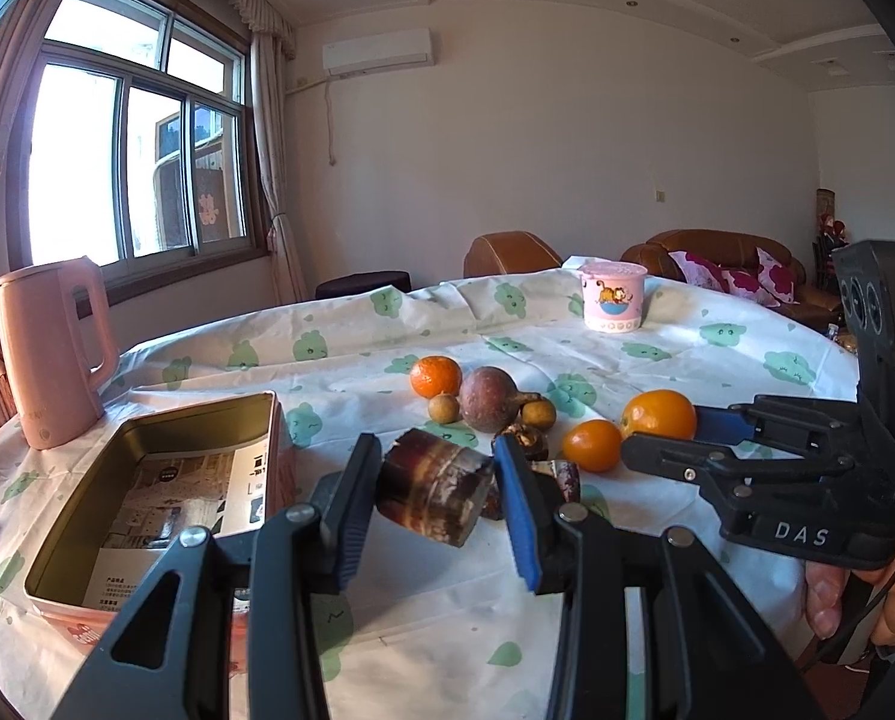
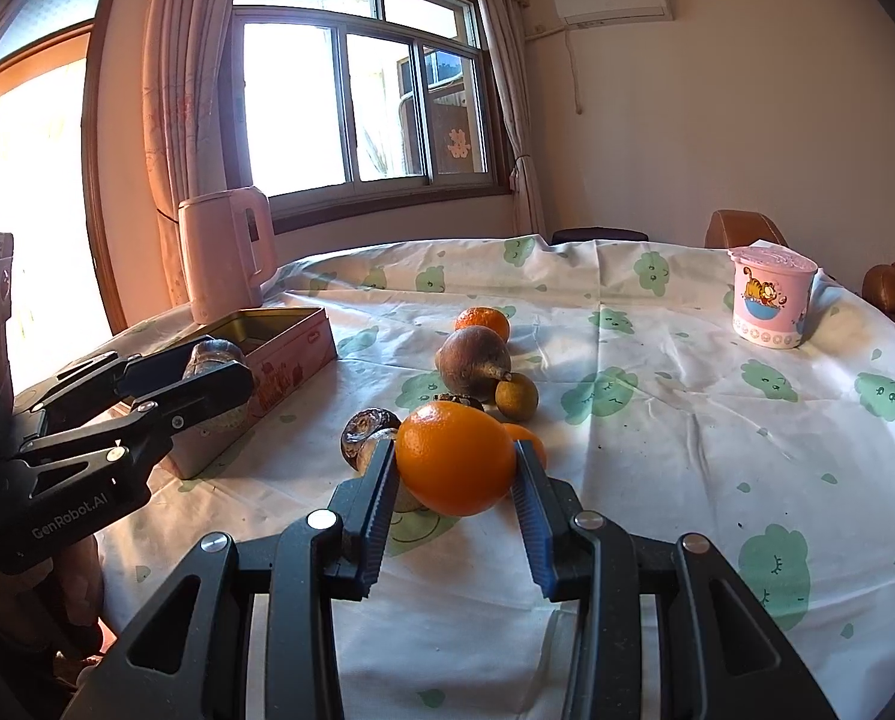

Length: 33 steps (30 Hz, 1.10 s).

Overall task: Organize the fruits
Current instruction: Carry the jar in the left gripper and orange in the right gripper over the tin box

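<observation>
Left claw (image 1: pixel 438 480) clamped on brown sugarcane piece (image 1: pixel 432 489), centre frame, beside open tin (image 1: pixel 147 480). Right claw (image 2: pixel 456 468) clenched on orange (image 2: pixel 453 459).

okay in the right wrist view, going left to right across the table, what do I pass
Left gripper → pink kettle → open tin box → big orange in the right gripper → cartoon cup.

Creased white cloth with green prints (image 2: pixel 657 420) over the worktop. Brassy, dull-sheened metal inside the open rectangular pink tin (image 1: pixel 165 438) at nine o'clock. Glossy, dimpled skin on the large orange (image 2: pixel 454 459); matt black plastic tool arms, ribbed blue pads (image 2: pixel 381 510).
</observation>
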Each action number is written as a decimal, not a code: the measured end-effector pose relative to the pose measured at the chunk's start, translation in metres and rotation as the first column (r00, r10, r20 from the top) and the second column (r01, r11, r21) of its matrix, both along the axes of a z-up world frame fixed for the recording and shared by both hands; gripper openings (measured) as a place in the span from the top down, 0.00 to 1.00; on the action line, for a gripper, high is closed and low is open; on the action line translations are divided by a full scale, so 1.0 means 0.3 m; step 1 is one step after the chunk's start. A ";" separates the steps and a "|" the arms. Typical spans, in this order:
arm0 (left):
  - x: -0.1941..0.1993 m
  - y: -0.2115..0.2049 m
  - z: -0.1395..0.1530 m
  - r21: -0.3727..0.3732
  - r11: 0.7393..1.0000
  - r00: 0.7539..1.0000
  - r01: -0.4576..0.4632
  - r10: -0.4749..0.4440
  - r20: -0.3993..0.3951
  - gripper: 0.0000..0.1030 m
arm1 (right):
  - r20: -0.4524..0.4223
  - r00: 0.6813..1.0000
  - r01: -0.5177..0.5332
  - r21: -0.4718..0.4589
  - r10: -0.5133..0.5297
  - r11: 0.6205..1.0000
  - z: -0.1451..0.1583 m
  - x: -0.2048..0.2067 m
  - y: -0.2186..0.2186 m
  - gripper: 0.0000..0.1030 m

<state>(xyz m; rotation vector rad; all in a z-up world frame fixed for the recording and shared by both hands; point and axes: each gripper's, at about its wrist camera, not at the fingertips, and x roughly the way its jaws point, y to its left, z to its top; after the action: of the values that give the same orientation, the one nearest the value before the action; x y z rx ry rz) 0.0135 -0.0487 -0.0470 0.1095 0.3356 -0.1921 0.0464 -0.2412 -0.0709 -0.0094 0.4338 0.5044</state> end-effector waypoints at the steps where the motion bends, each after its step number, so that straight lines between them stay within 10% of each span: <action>1: -0.003 0.000 0.001 0.001 1.000 1.000 0.000 0.000 0.005 0.60 | 0.003 1.000 -0.001 0.001 0.001 1.000 0.000 -0.002 0.000 0.61; 33: -0.030 0.068 0.021 -0.109 0.994 0.999 0.007 -0.001 0.050 0.60 | 0.085 0.996 0.015 -0.009 -0.014 1.000 0.012 -0.040 0.004 0.61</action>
<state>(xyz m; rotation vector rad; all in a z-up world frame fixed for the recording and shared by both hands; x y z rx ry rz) 0.0044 -0.0284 -0.0407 0.0072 0.2743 -0.2108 0.0344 -0.2400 -0.0674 -0.0367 0.3532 0.4857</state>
